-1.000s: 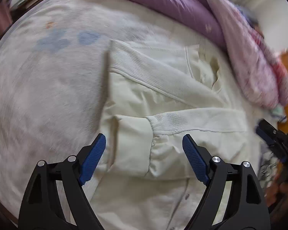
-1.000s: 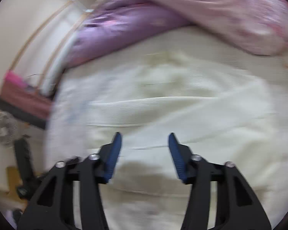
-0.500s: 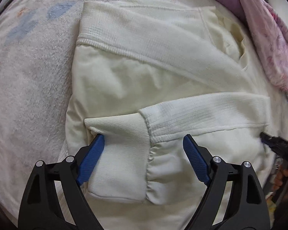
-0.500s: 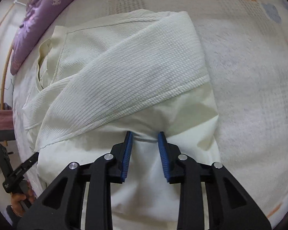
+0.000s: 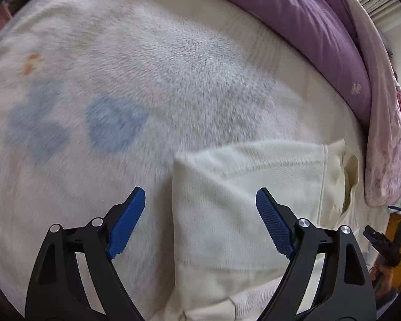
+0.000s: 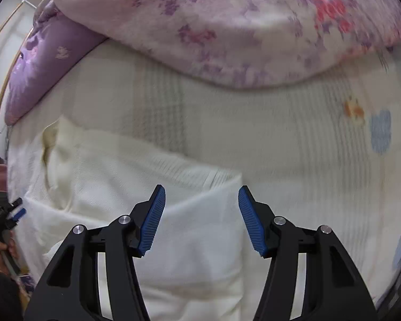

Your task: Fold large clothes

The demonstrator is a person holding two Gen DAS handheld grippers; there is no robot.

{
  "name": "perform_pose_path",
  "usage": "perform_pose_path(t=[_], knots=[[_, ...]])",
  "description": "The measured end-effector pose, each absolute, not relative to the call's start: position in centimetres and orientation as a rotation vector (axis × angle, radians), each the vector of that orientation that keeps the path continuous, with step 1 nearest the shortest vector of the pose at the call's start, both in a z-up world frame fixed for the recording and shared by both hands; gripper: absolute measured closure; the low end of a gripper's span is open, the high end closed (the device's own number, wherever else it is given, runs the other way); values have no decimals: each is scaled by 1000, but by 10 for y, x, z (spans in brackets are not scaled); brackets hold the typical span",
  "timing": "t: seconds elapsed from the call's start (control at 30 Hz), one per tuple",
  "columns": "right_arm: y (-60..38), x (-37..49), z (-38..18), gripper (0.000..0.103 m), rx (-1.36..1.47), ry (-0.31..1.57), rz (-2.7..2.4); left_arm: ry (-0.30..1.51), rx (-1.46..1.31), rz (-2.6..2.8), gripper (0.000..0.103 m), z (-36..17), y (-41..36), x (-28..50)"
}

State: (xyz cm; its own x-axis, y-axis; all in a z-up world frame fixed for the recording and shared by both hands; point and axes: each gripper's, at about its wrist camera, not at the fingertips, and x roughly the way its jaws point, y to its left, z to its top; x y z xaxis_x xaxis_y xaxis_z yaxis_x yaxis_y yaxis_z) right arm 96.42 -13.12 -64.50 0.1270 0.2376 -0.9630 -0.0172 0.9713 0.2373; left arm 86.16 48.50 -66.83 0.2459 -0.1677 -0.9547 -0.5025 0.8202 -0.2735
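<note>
Cream sweater (image 5: 240,214) lies folded on the fleece bed blanket (image 5: 152,67), both grippers above its far fold.
Left gripper (image 5: 200,222) spread, empty; right gripper (image 6: 201,219) opening, pinching nothing; next, press the fold's corners flat, evenly.

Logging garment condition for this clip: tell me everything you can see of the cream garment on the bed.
The cream garment is a soft, ribbed-knit top, already folded into a compact, roughly rectangular bundle with straight side edges. It lies flat on the fuzzy white bedspread, near the purple quilt. A yellowish neck opening shows at one end. Motion blur hides finer detail. The left gripper and the right gripper, whose fingers are opening, hover over it; neither presses it.
</note>
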Motion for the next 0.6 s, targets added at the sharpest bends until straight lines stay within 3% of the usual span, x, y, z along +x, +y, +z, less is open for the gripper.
perform_pose_path(t=[0.23,0.3,0.33,0.4,0.53,0.6], knots=[[-120,987,-688,47,97,1503,248,1471,-317,209,17,-697,461,910],[-125,986,-694,40,149,1494,274,1467,-262,204,18,-697,454,916],[-127,986,-695,39,166,1489,284,1456,-229,188,20,-695,449,919],[-123,986,-694,39,135,1494,322,1439,-208,141,41,-688,441,923],[-98,980,-695,39,39,1509,434,1437,-179,73,46,-689,427,929],[-89,978,-697,46,-37,1485,417,1423,-158,75,57,-692,425,931]])
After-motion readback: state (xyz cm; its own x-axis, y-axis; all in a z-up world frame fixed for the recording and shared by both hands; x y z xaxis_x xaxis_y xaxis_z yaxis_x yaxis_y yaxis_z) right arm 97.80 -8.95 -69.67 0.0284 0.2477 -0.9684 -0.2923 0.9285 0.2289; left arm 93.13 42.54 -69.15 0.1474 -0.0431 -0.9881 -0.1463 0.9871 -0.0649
